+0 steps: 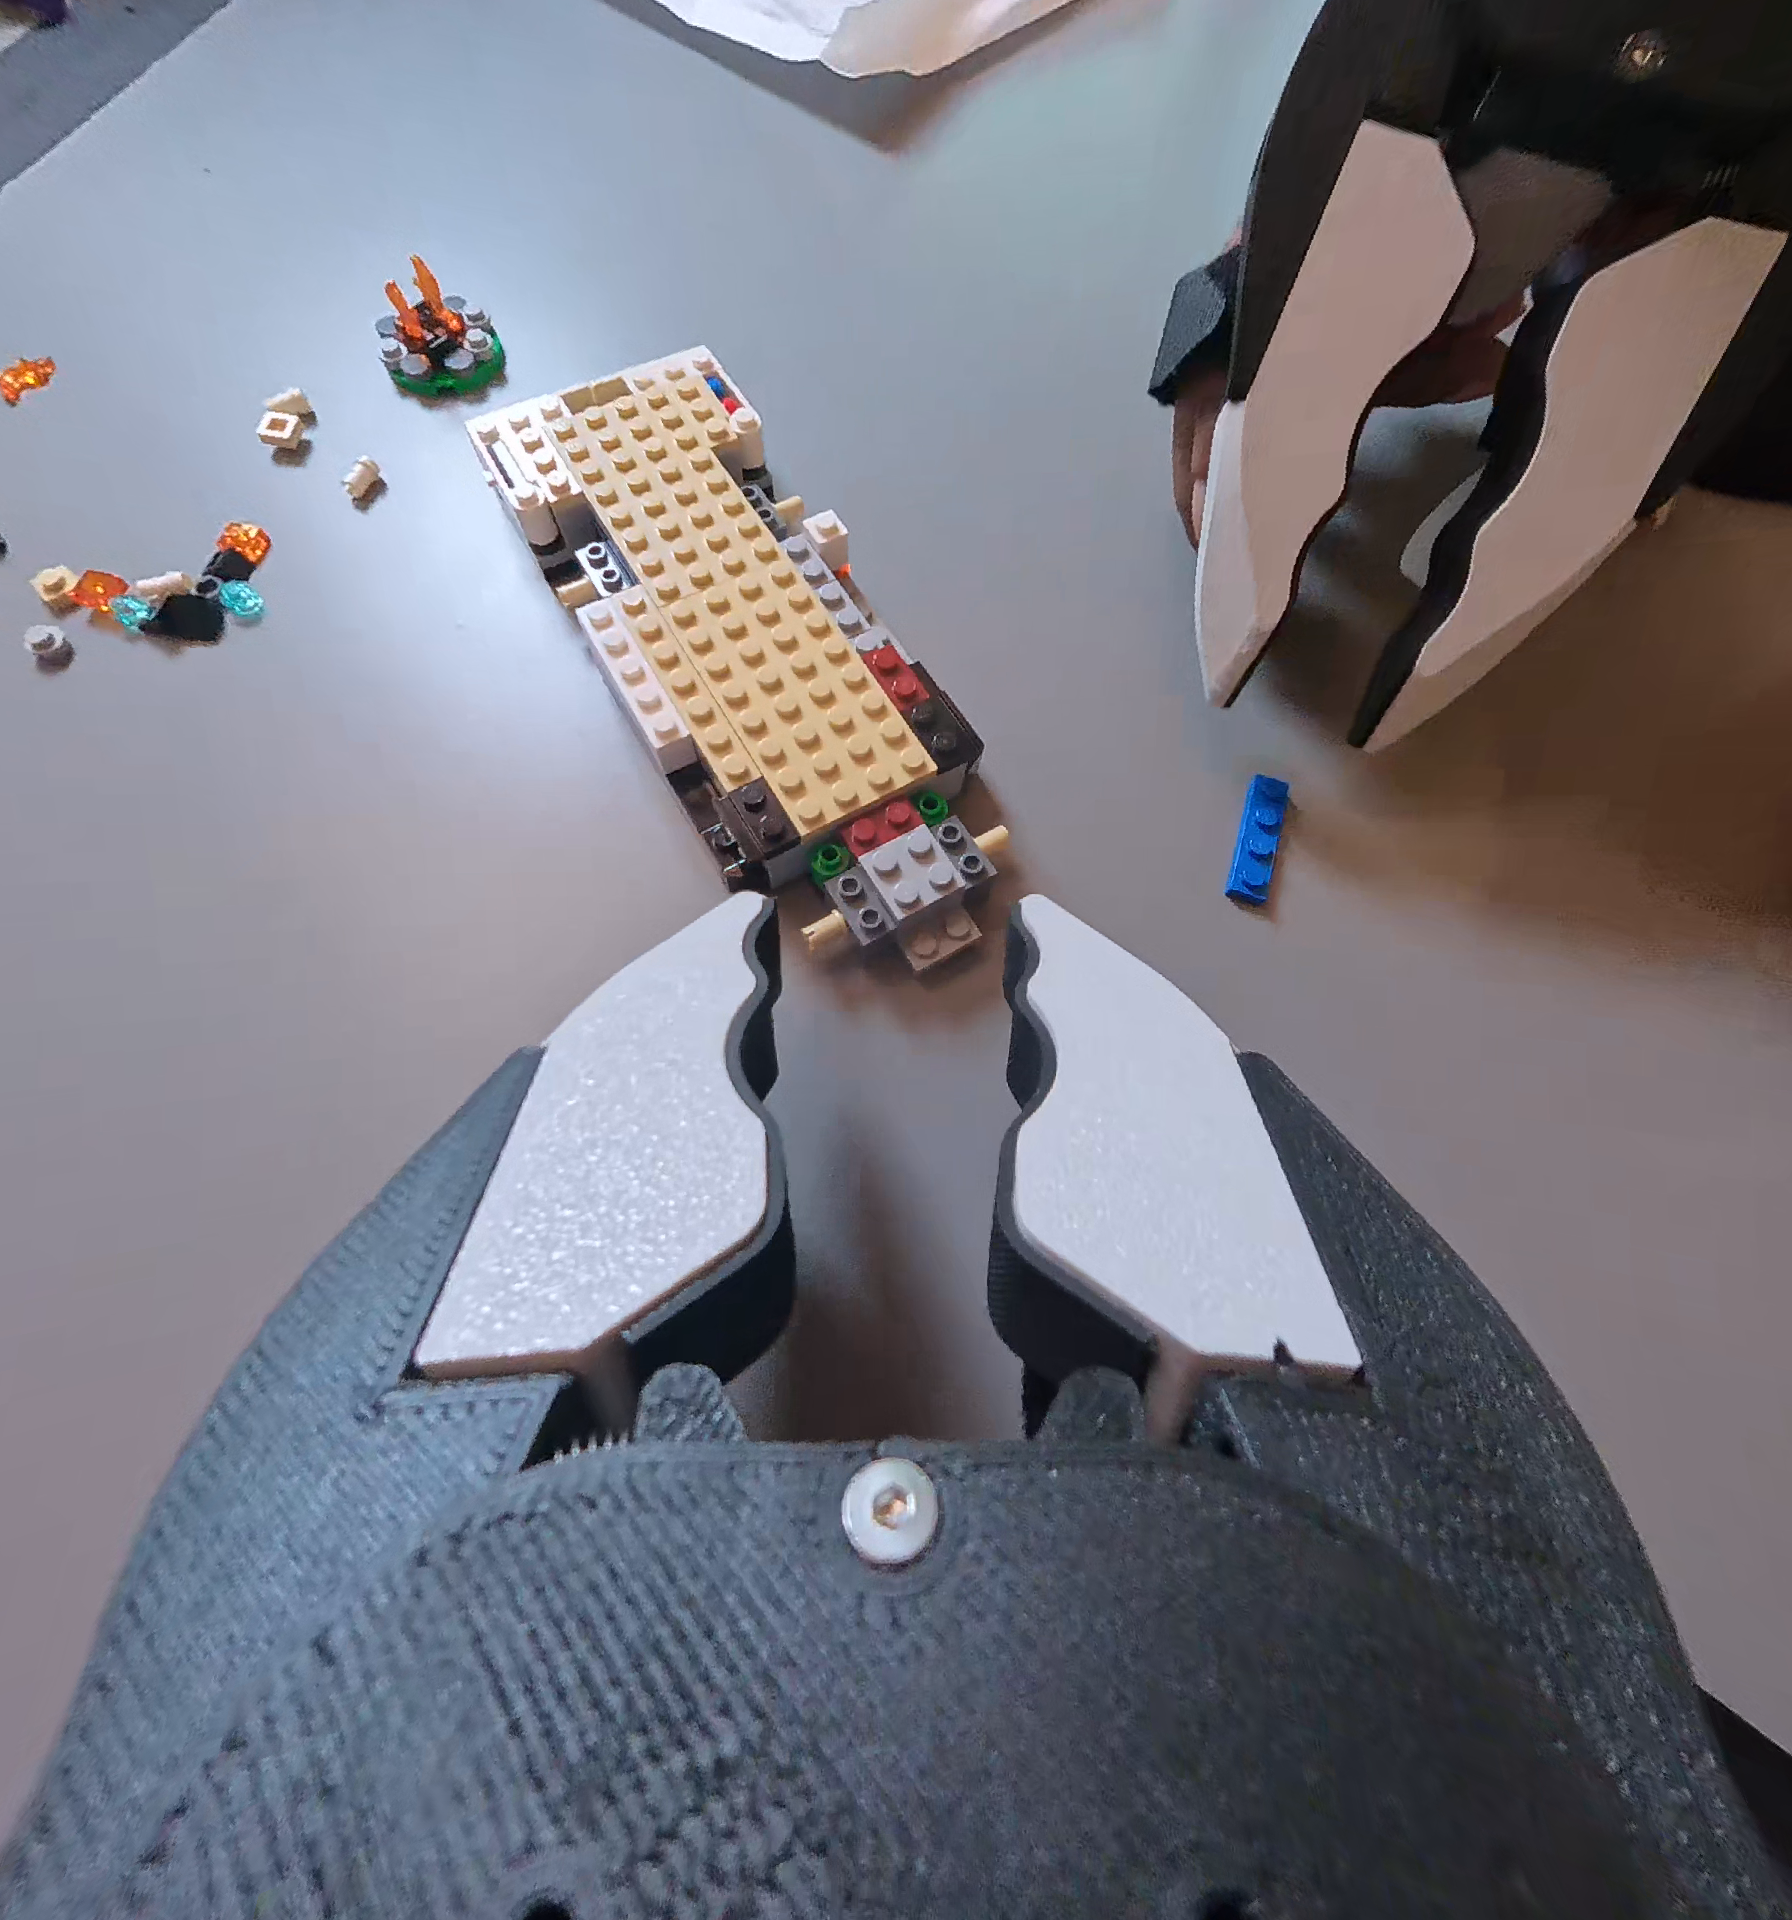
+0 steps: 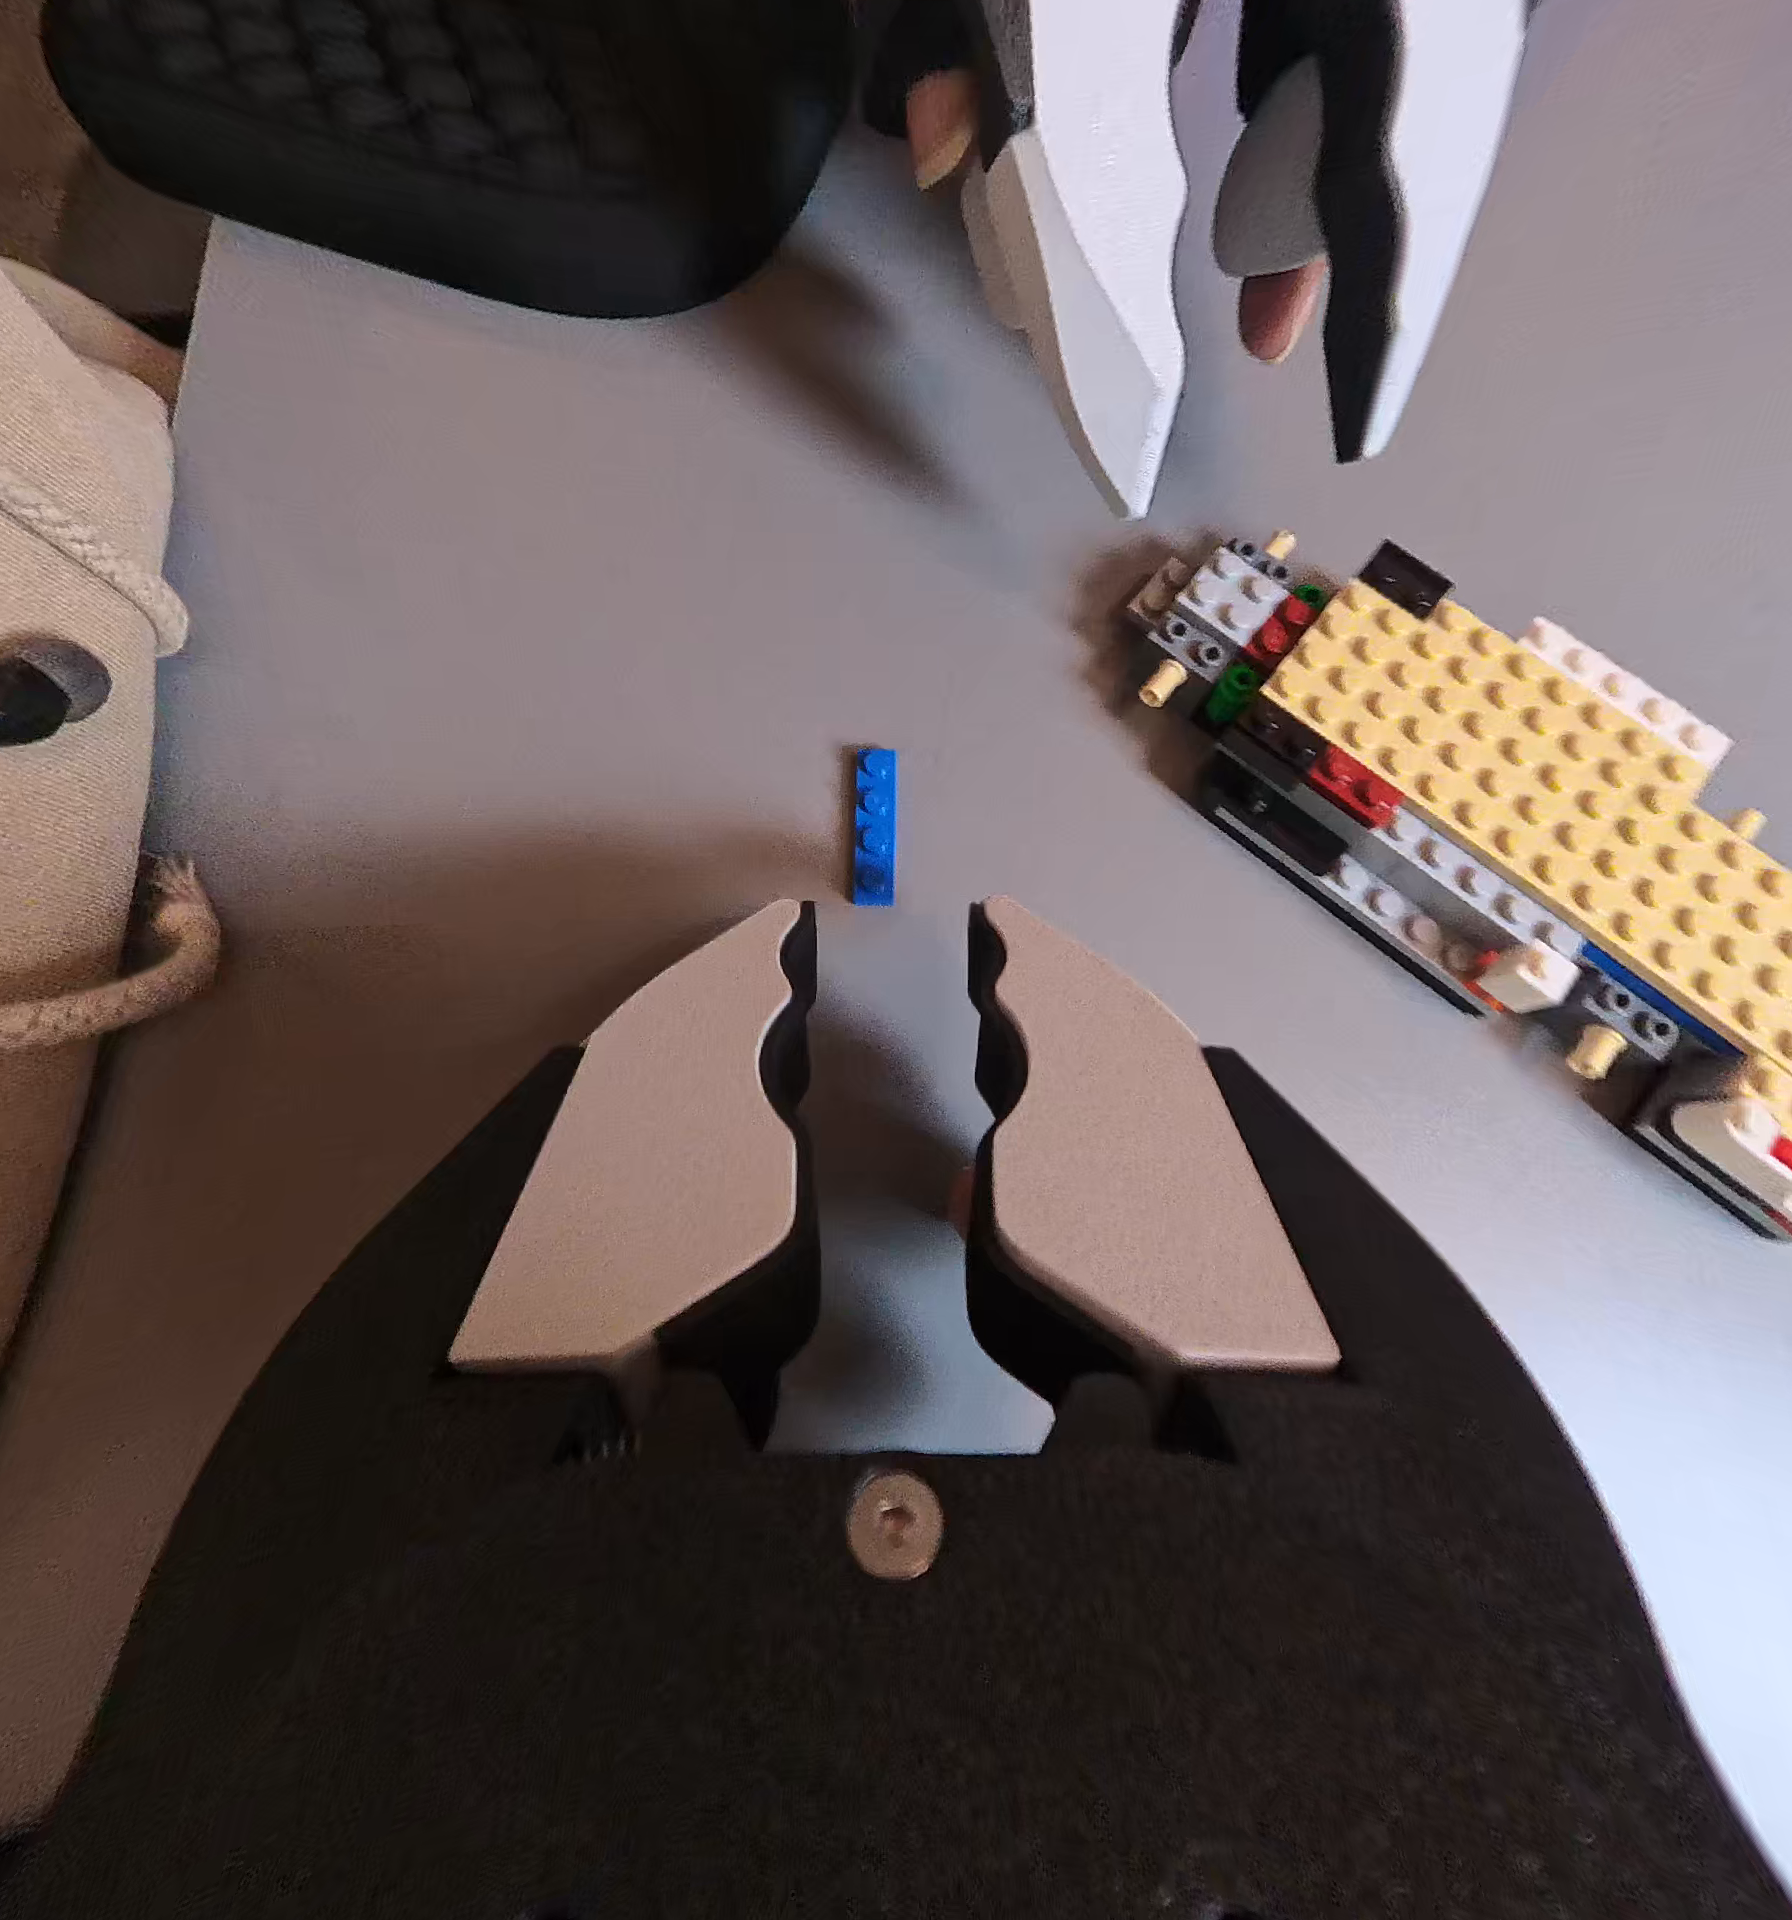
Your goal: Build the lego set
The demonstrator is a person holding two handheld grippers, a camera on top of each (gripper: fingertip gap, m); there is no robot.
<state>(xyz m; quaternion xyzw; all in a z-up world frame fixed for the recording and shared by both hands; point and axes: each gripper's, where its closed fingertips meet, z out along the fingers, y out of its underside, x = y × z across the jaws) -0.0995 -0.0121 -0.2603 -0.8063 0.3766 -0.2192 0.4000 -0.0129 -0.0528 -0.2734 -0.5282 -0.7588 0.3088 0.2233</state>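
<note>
Left gripper (image 1: pixel 892 914): jaws apart, empty, just short of brick model (image 1: pixel 726 603) on counter (image 1: pixel 352 935) | right gripper (image 2: pixel 892 914): jaws apart, empty, blue plate (image 2: pixel 874 826) lying loose just ahead | scattered small pieces (image 1: pixel 144 582) unattached.

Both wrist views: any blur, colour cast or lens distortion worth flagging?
Left wrist view: sharp on the brick model, strong wide-angle bending at the edges. Right wrist view: softer; brick model smeared toward the right edge, warm cast beside the blue plate.
</note>
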